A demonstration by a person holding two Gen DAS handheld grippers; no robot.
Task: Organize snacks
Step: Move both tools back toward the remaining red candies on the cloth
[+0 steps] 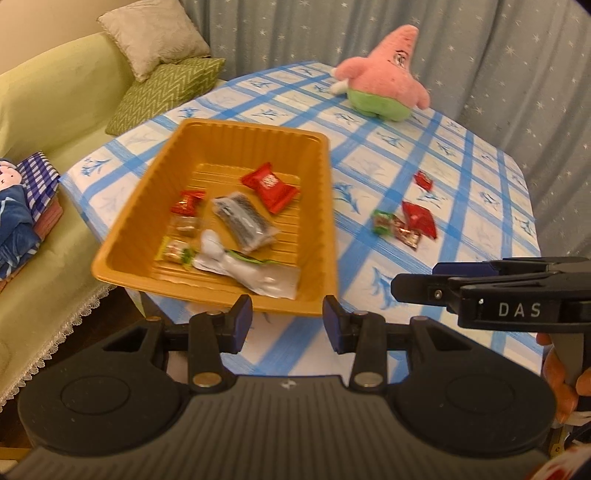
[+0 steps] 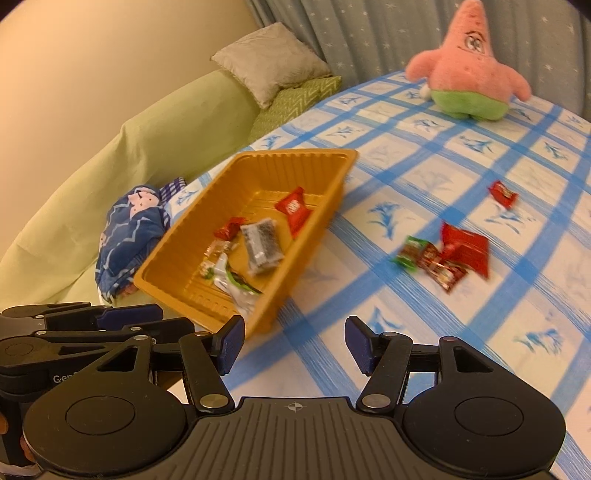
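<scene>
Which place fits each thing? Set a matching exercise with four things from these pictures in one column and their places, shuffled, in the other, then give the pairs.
Things:
1. Pink plush
2. Dark packet
3. Small red candy
4. Grey pillow

Places:
A. Inside the orange tray
B. On the sofa, atop a green cushion
C. At the table's far edge, by the curtain
D. Alone on the tablecloth, beyond the snack cluster

Pairs: 1-C, 2-A, 3-D, 4-B
</scene>
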